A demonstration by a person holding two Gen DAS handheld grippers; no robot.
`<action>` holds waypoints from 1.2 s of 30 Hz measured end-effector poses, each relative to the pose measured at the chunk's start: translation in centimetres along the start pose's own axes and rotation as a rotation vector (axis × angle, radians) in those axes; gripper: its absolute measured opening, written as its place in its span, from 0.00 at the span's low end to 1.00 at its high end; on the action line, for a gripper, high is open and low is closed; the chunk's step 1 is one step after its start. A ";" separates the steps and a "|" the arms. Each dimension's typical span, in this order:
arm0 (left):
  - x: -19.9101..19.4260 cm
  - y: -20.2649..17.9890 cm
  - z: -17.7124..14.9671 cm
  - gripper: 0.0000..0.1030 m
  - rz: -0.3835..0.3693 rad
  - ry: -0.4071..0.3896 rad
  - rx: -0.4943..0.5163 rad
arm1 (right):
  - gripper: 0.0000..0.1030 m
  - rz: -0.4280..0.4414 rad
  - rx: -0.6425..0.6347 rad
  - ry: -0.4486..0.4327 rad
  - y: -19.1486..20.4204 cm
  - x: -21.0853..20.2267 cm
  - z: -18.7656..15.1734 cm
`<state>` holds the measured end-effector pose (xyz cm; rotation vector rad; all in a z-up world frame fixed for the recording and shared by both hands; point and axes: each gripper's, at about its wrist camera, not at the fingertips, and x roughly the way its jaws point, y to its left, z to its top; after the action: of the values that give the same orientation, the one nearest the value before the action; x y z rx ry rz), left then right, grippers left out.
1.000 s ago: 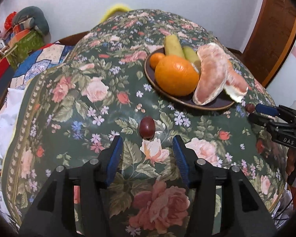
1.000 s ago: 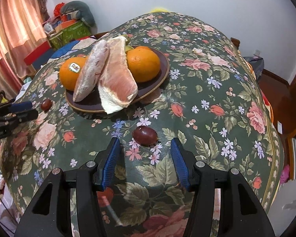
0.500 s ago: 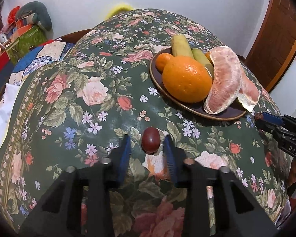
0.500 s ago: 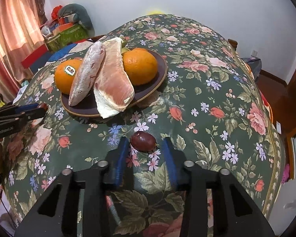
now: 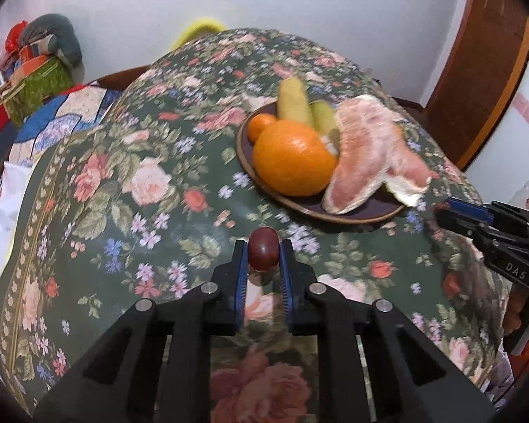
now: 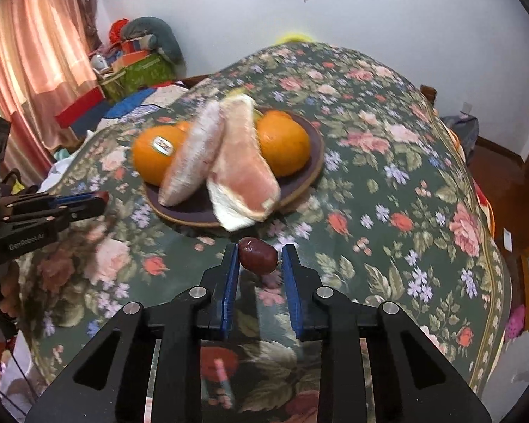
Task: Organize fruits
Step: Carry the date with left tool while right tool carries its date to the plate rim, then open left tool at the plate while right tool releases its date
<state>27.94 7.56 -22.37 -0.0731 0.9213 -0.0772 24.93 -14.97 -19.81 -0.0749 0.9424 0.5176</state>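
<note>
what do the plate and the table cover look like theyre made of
The plate: probably glazed ceramic, dark purple-brown with a paler unglazed-looking rim and a faint sheen. The table cover: seemingly woven fabric with a matte printed floral pattern, draping softly over the table edges; the exact fibre cannot be told.

Tablecloth [image 5: 130,190] dark green, pink-rose floral; plate [image 5: 370,209] dark brown; oranges [image 5: 292,162] bright orange; dates [image 5: 262,248] maroon.

Glossy smooth dark red fruit [image 5: 262,249], matt floral cloth tablecloth [image 5: 123,190], glazed brown plate [image 6: 299,183], wooden door [image 5: 476,81]
</note>
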 end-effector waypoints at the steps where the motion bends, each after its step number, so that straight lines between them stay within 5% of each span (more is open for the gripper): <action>1: -0.1 -0.4 0.2 0.17 -0.006 -0.006 0.006 | 0.22 0.004 -0.003 -0.006 0.2 -0.1 0.2; 11: -0.3 -2.6 1.9 0.17 -0.045 -0.049 0.040 | 0.22 0.057 -0.030 -0.040 2.0 0.7 2.1; 30: 3.0 -3.5 2.5 0.17 -0.059 -0.003 0.060 | 0.22 0.083 -0.064 -0.015 2.9 3.4 2.5; 36: 3.4 -3.6 2.3 0.24 -0.071 0.033 0.071 | 0.31 0.110 -0.070 0.001 3.0 3.4 2.7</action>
<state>31.69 3.66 -23.33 -0.0388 0.9478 -0.1769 27.22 -10.21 -20.43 -0.0867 0.9330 0.6525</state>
